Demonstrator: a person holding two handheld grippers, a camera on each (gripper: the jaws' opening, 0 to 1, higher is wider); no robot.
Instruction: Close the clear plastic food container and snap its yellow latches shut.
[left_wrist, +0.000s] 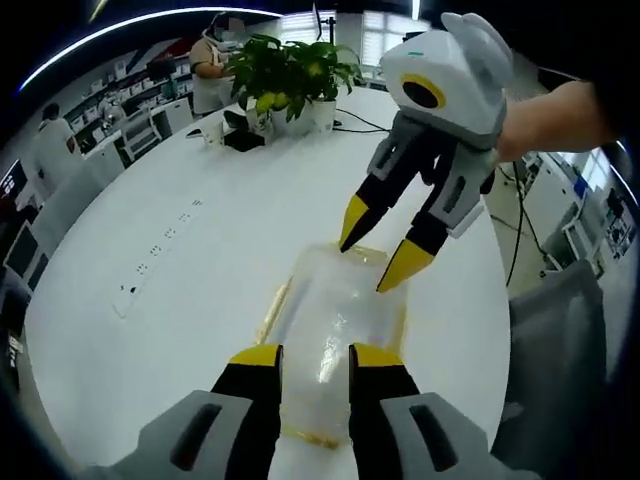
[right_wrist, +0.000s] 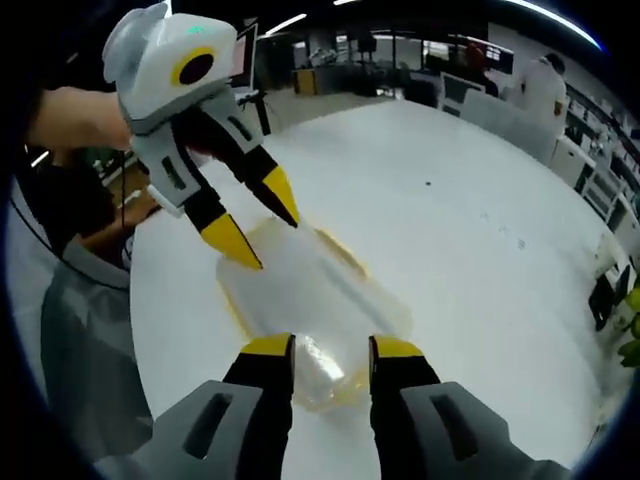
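Left gripper view puts the clear container (left_wrist: 335, 335) on the white table (left_wrist: 180, 300), lid on, between my two grippers. I judge it light, stiff and slick, best pressed at the yellow latches (left_wrist: 272, 312) along its edges. My left gripper (left_wrist: 314, 356) stands parted over the near end, grasping nothing; the right gripper (left_wrist: 378, 250) is parted too, tips touching or just above the far end.

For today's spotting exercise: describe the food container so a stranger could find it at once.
On the big white table, look between the two grippers facing each other. The container lies flat there: a clear oblong box with yellow edging, unlike the potted plant far behind.
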